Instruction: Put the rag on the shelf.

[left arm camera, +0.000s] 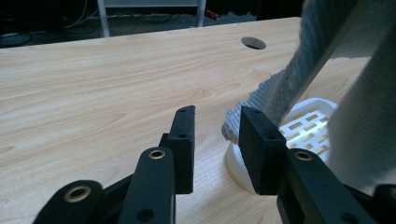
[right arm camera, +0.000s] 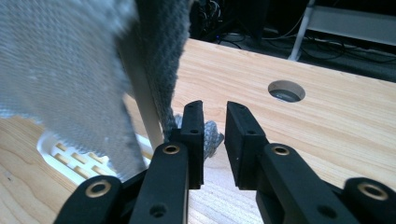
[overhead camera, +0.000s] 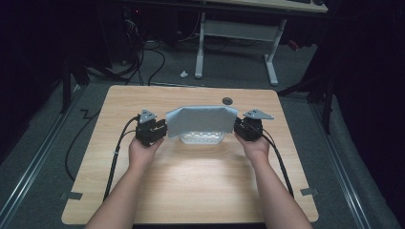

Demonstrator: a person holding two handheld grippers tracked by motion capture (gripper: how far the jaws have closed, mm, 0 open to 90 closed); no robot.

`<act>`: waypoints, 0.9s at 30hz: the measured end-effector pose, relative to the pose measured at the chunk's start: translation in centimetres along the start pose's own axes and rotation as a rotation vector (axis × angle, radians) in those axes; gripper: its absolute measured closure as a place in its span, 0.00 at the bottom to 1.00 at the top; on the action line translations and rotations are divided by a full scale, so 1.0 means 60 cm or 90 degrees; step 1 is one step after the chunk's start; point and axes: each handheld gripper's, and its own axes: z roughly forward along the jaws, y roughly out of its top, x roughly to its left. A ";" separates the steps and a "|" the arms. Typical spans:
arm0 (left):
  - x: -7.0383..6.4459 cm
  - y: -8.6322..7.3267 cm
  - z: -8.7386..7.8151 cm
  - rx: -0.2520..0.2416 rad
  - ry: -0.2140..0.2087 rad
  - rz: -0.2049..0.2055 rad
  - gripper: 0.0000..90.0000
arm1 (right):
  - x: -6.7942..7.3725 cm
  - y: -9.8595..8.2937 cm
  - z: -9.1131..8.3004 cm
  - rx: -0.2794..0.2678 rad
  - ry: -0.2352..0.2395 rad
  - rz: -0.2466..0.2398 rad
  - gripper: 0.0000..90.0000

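Both tongs gape beside the grey cloth's (overhead camera: 200, 120) ends, seemingly unclamped.

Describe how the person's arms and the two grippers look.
Both forearms are bare, with no sleeves. Each gripper, left and right, is black with two blocky jaws, brass-coloured rivets on the links, a grey three-cornered plate on top and a black cable trailing back.

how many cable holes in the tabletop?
1. The round hole sits near the table's far edge, just beyond the grey cloth. The cloth could hide another.
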 end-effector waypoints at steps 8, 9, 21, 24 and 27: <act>0.006 -0.002 -0.018 -0.010 0.003 0.003 0.73 | -0.006 0.007 -0.013 -0.009 -0.014 0.000 0.82; 0.008 -0.002 -0.021 -0.012 0.003 0.004 0.73 | -0.007 0.007 -0.015 -0.008 -0.014 0.001 0.82; 0.017 -0.001 -0.055 -0.020 0.010 0.015 0.72 | -0.009 0.014 -0.044 -0.024 -0.021 -0.015 0.78; 0.015 0.000 -0.062 -0.023 0.009 0.022 0.72 | -0.009 0.014 -0.052 -0.026 -0.025 -0.019 0.77; 0.012 -0.003 -0.070 -0.026 0.011 0.027 0.72 | -0.008 0.010 -0.062 -0.034 -0.030 -0.026 0.77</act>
